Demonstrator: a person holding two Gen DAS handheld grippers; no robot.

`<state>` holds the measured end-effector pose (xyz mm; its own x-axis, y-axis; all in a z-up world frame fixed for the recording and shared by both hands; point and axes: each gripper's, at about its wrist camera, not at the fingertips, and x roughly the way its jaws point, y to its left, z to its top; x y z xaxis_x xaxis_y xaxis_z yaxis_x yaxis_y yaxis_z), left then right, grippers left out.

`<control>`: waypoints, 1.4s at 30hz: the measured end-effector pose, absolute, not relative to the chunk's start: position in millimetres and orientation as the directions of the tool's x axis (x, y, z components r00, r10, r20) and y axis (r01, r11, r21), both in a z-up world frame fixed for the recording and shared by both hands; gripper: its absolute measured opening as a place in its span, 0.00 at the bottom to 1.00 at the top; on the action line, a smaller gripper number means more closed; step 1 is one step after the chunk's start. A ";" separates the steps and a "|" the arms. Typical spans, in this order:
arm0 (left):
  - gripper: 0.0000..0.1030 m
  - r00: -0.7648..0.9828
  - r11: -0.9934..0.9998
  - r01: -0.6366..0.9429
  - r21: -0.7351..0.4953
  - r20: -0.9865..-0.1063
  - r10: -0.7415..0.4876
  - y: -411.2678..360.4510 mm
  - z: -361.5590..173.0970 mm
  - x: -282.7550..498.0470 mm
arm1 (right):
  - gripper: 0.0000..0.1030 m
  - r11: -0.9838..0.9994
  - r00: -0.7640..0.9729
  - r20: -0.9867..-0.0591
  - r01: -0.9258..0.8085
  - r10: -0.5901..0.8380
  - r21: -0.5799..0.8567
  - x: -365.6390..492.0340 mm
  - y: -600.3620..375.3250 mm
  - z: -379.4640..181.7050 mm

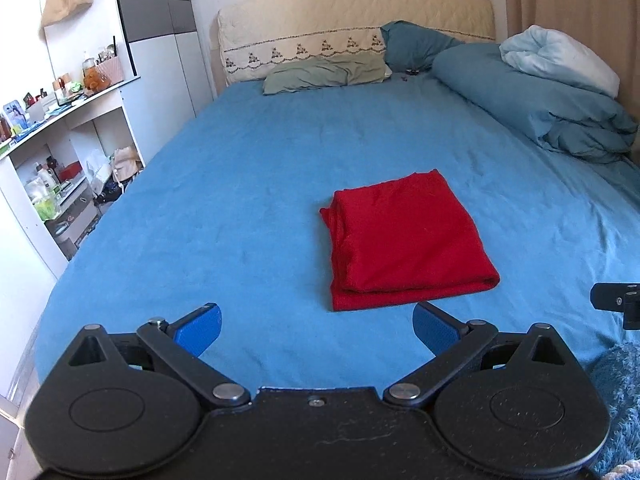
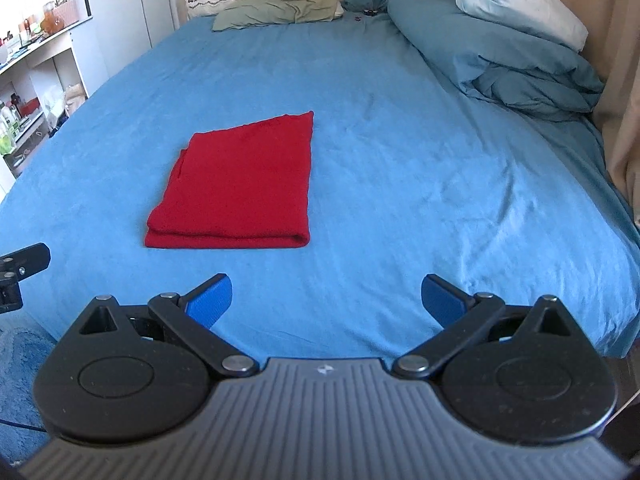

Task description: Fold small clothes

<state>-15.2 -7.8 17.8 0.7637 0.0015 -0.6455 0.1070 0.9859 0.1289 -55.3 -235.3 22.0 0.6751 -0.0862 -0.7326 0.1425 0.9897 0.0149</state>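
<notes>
Bedroom, blue bedsheet (image 1: 240, 200) under folded red cloth (image 1: 404, 240) (duvet (image 1: 540, 100) beside).

Red folded cloth (image 1: 404, 240); blue bedsheet (image 1: 240, 184); blue-padded black hand-held gripper (image 1: 316, 330)

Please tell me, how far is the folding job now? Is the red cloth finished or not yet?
Done, as it looks: the red cloth lies on the bed as a neat rectangle, with stacked layers at its near edge. In hand: nothing. The left gripper and the right gripper are both open and short of the cloth, apart from it. Left: perhaps one more fold; I see no other small clothes on the bed.
</notes>
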 end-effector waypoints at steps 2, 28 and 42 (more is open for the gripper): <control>1.00 0.767 0.986 0.104 0.127 -0.641 0.001 -7.3 19.1 -15.3 | 1.00 0.990 0.674 -0.734 0.141 -0.086 0.014 -55.1 -235.4 21.9; 1.00 0.786 0.987 0.098 0.126 -0.618 0.000 -2.2 24.6 -20.5 | 1.00 0.991 0.675 -0.734 0.131 -0.075 0.019 -54.9 -232.9 23.1; 1.00 0.790 0.988 0.096 0.125 -0.613 0.001 1.9 28.4 -20.4 | 1.00 0.991 0.672 -0.737 0.129 -0.070 0.024 -55.0 -229.4 22.4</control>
<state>-20.4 1.9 28.4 0.7899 0.0013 -0.6133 0.0957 0.9875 0.1253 -55.0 -229.4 22.4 0.6725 -0.0698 -0.7368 0.1294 0.9913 0.0242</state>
